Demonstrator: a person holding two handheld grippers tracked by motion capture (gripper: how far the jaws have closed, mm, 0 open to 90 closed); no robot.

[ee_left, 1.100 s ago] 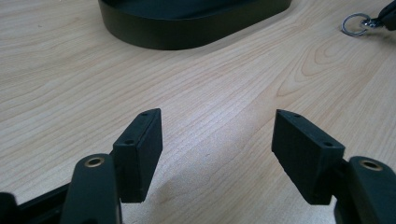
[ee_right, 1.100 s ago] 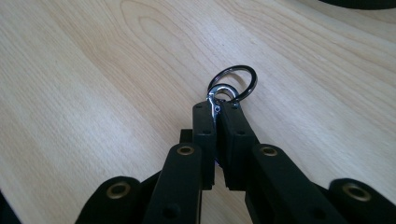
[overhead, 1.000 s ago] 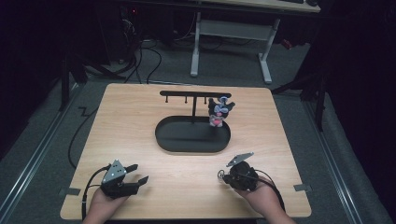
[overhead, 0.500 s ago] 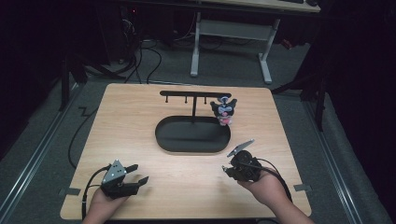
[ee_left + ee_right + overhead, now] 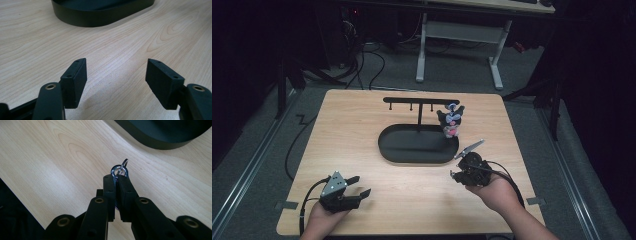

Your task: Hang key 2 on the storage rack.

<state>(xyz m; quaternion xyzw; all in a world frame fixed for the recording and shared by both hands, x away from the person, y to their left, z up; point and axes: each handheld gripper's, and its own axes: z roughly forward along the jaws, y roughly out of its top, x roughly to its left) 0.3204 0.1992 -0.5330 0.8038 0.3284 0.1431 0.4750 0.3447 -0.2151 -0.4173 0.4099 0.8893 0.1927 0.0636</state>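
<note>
Table (image 5: 362, 130) brightly lit, surroundings dark; close views sharp, soft shadows.

Light wooden table (image 5: 362, 130); black oval tray (image 5: 418, 145) with hook stand resting mid-table.

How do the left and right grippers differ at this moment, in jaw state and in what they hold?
The left gripper has its jaws spread wide with nothing between them; the right gripper has its jaws shut on a small metal clasp. The left gripper sits near the table's front left corner; the right gripper is close to the black oval tray. Both are hand-held over the table.
</note>
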